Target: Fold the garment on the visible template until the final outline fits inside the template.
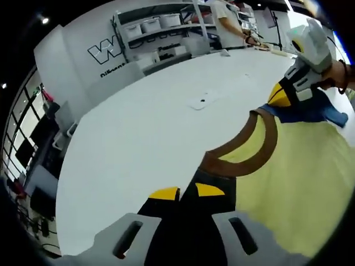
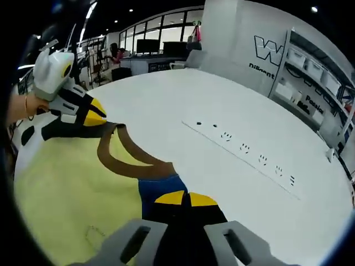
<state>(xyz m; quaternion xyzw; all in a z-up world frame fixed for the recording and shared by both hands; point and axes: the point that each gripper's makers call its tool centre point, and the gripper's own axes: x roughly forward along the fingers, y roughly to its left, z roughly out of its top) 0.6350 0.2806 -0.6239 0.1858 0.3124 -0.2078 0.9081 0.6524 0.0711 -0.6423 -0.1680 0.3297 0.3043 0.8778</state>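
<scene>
Garment (image 1: 299, 177) | shoulders pinched by left tongs (image 1: 187, 192) and right tongs (image 2: 183, 198)

Left gripper view: bare white table (image 1: 138, 138) from 9 through 1 o'clock, wide open for a pass. One obstacle there: small flat white object (image 1: 201, 102) at about 12, lying on the surface. Yellow garment (image 1: 299, 177) covers 2 to 5 o'clock, with the other gripper (image 1: 280, 95) at its far corner, 2 o'clock. Shelving (image 1: 161, 27) and a person (image 1: 230, 22) stand past the far edge.

Right gripper view: table open from 12 to 4 o'clock; row of flush sockets (image 2: 244, 148) runs across it, low, no real block. Garment at 8 to 11.
</scene>
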